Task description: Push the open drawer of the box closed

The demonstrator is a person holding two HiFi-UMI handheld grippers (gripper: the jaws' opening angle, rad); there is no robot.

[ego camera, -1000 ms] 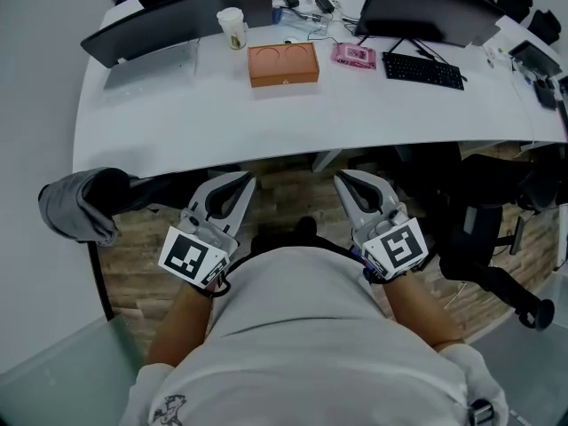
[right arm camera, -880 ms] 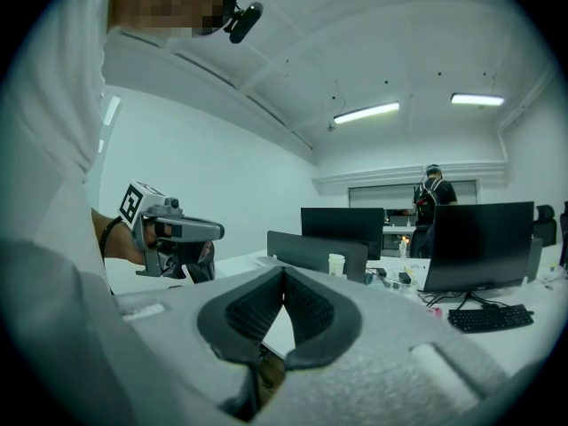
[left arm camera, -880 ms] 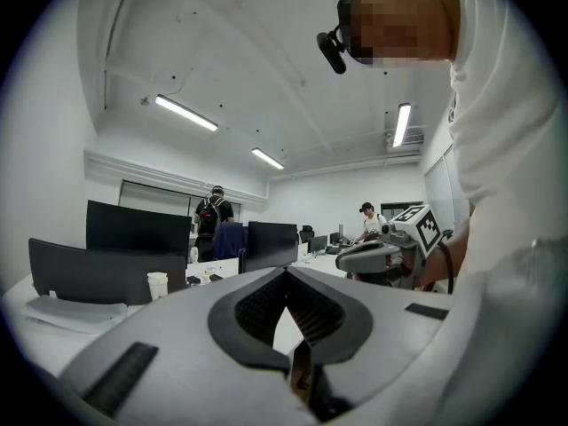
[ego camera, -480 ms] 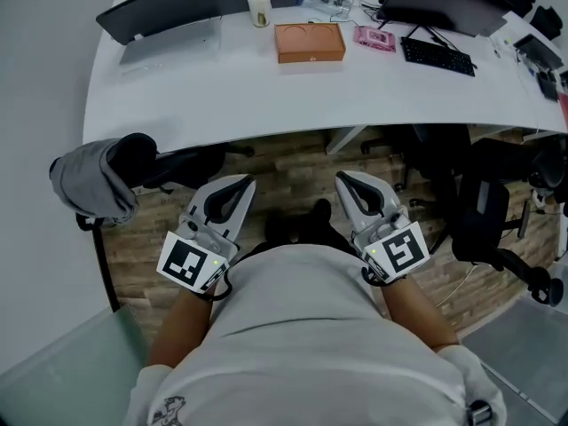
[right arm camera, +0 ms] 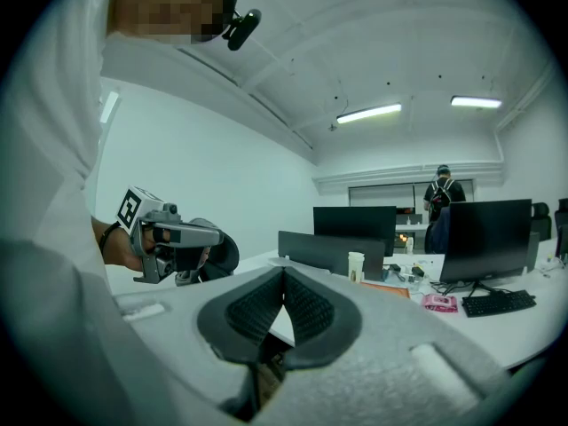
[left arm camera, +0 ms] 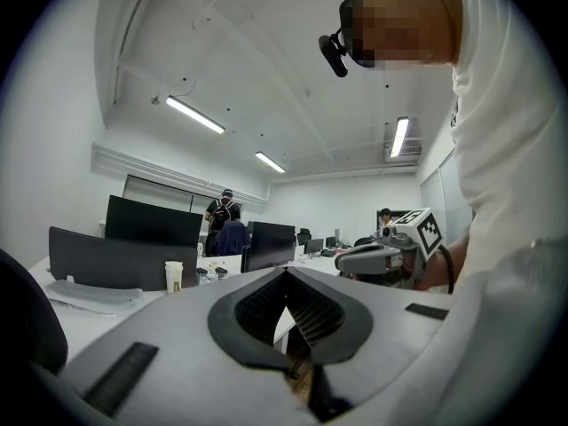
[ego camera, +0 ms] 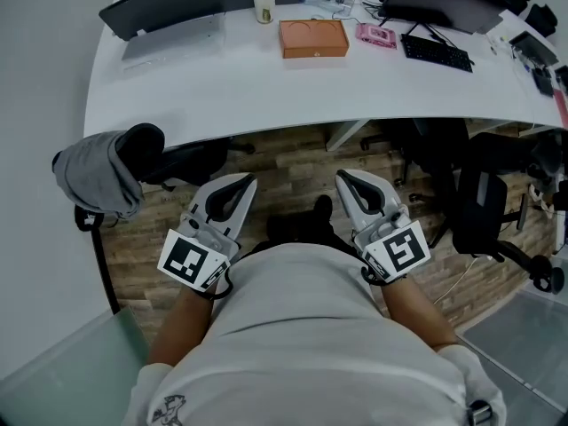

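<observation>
Orange box (ego camera: 312, 38) on white desk (ego camera: 222, 87), cup (ego camera: 263, 2) print unreadable; left gripper (ego camera: 247, 181), right gripper (ego camera: 341, 177) jaws closed, empty

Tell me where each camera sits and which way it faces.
Head view: on the person's head, looking steeply down at the white curved desk and orange rectangular box; shows torso, left hand-held gripper, right hand-held gripper.
Left gripper view: rides the left hand-held gripper, facing across the desk; shows its own shut jaws and the right hand-held gripper.
Right gripper view: rides the right hand-held gripper, facing the desk; shows its shut jaws and the left one.
Shared: both gripper views see the white paper cup.
</observation>
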